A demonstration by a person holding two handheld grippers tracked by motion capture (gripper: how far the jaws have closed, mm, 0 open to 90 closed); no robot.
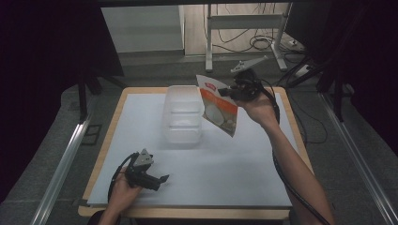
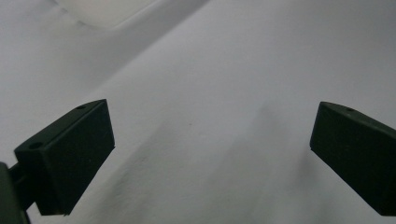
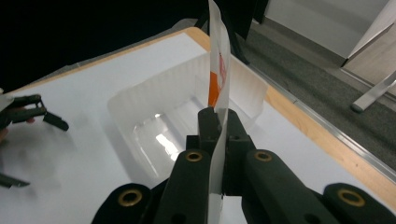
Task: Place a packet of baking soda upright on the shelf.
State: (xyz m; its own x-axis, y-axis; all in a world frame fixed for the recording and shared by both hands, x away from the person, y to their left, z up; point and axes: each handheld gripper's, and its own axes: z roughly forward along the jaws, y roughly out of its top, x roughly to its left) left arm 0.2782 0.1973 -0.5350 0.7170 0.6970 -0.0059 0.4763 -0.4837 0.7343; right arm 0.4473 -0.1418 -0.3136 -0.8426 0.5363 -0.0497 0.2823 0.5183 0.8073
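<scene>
Two hand-held grippers are ours at this worktop [image 1: 141, 122]. Our right hand-held gripper [image 1: 224, 92] is clamped on one edge of a flat orange-and-white pouch [image 1: 217, 105], raised above the far right part of the worktop. In the right gripper view the thin, glossy pouch [image 3: 219, 70] stands edge-on between the black pads [image 3: 208, 125], rising straight up from them. In the high view it hangs tilted, its lower corner just right of a clear plastic tub [image 1: 182, 114]. That tub is rectangular, translucent, with ribbed walls and a shiny bottom, and it sits open-topped on the white matte sheet covering the wood-edged worktop. Our left hand-held gripper [image 1: 162, 179] rests near the front left, well apart from the pouch, its jaws spread wide with nothing between them, over bare white sheet.
</scene>
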